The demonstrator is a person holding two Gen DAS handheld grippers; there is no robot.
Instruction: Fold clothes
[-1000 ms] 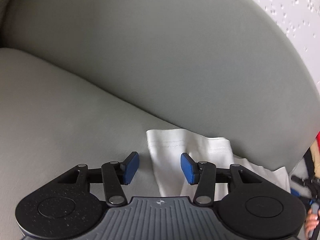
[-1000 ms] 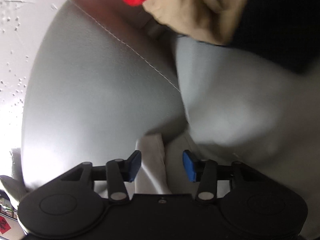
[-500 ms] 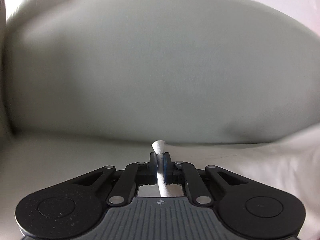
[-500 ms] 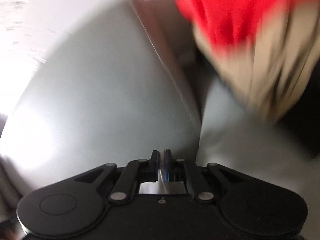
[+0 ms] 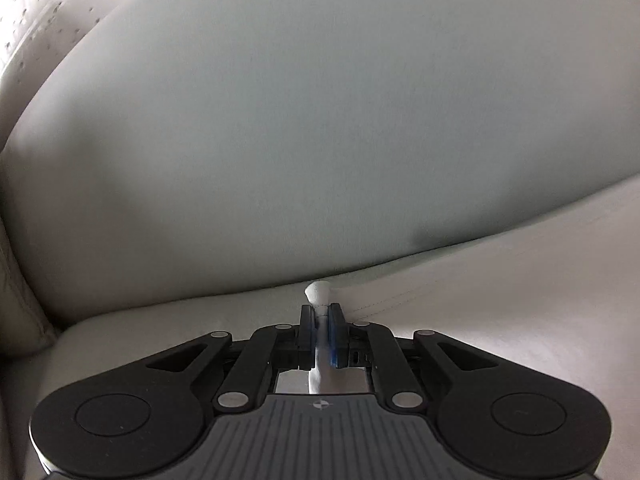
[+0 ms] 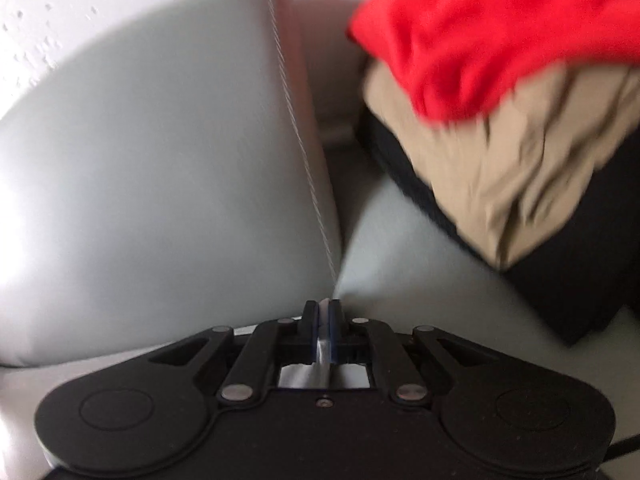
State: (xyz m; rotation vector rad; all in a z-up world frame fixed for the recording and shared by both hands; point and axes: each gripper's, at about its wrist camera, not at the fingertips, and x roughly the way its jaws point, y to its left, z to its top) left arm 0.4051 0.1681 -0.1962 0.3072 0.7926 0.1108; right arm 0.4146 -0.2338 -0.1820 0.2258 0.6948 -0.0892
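Each claw pinches one edge of the white cloth: left claw [image 5: 319,322] with a nub of cloth [image 5: 317,294] poking past its pads, right claw [image 6: 322,316] likewise (its view is blurred). Two grips probably let the cloth spread over the sofa [image 5: 320,120] for folding.

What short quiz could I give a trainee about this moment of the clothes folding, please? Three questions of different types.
1. True or false: the left gripper has its jaws closed on white cloth.
2. Multiple choice: in the right wrist view, which garment lies on top of the pile? A) red garment B) tan garment C) black garment
3. Fill in: the right gripper is shut on a thin strip of ____ cloth.

Key: 1 true; 2 A; 3 white.
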